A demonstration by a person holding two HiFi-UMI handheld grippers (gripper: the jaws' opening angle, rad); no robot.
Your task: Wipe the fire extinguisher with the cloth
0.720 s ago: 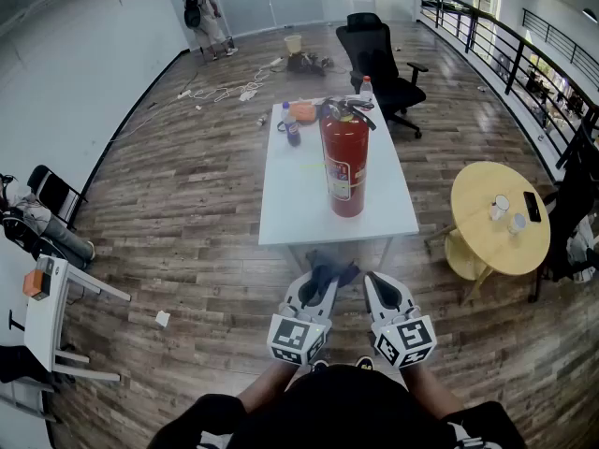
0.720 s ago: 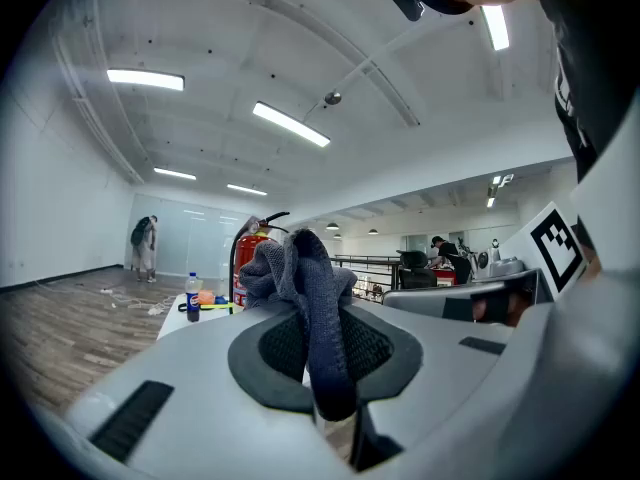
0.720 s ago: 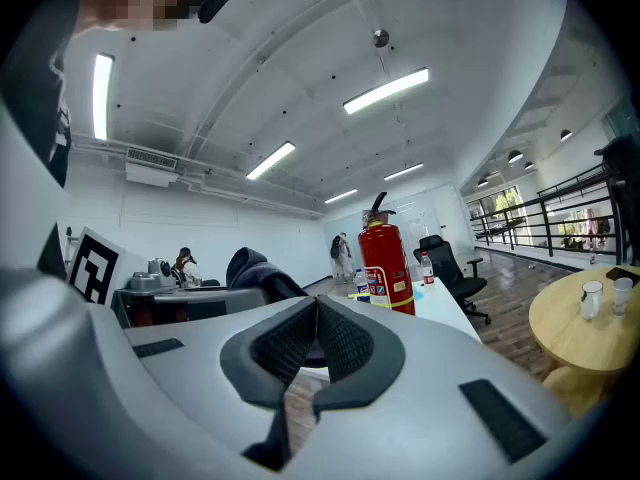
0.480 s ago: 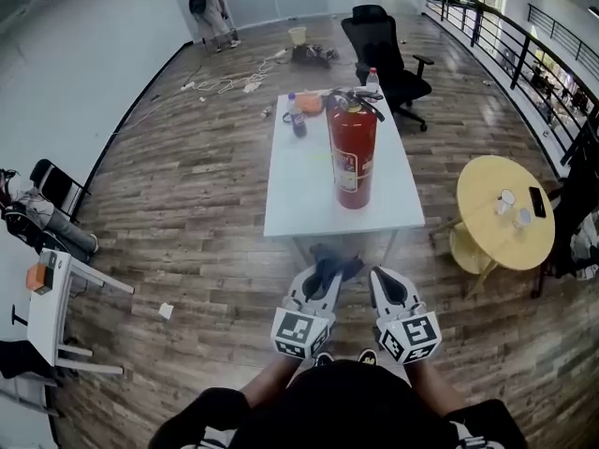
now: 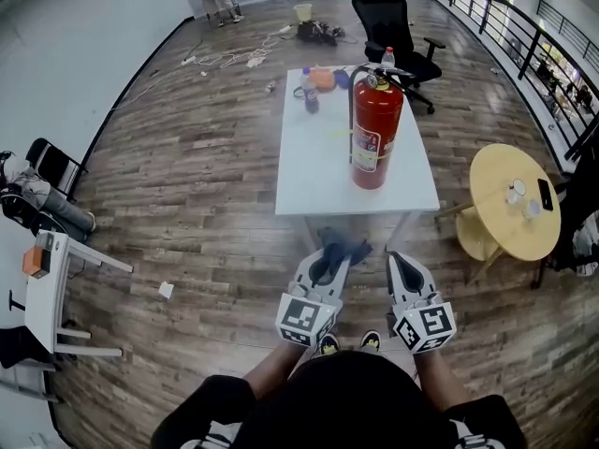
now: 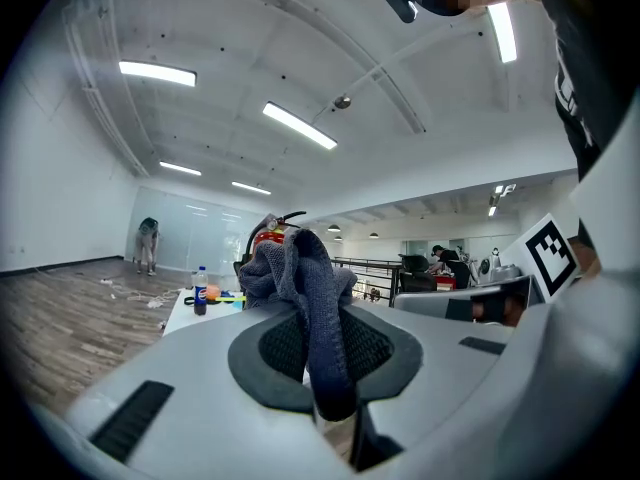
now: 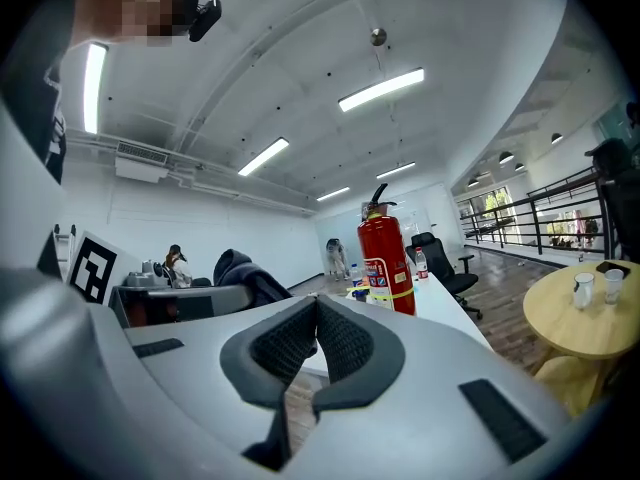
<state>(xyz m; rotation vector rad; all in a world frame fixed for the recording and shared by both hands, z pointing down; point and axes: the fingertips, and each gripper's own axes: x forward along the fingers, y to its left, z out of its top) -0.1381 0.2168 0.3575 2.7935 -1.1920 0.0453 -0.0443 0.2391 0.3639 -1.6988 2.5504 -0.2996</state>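
Two tools are held low and level in front of the person, short of the near end of the white bench (image 5: 318,157), above the wood-plank floor (image 5: 187,213). The left tool (image 5: 328,267) has its jaws nipped together on a dark grey-blue cloth (image 5: 342,248). In the left gripper view the cloth (image 6: 310,298) runs down between the pads of that tool (image 6: 325,353) and bunches up above them. The right tool (image 5: 404,267) is just beside it, and the right gripper view shows this tool (image 7: 312,343) with its pads pressed together and nothing between them.

The red fire extinguisher (image 5: 376,134) stands upright on the bench, toward its right edge, well apart from both tools. It shows clearly past the right tool's jaws (image 7: 385,263); from the left tool it is mostly hidden behind the cloth. A cola bottle (image 5: 310,92) stands at the bench's far end, and a black office chair (image 5: 398,21) sits beyond the far right corner.
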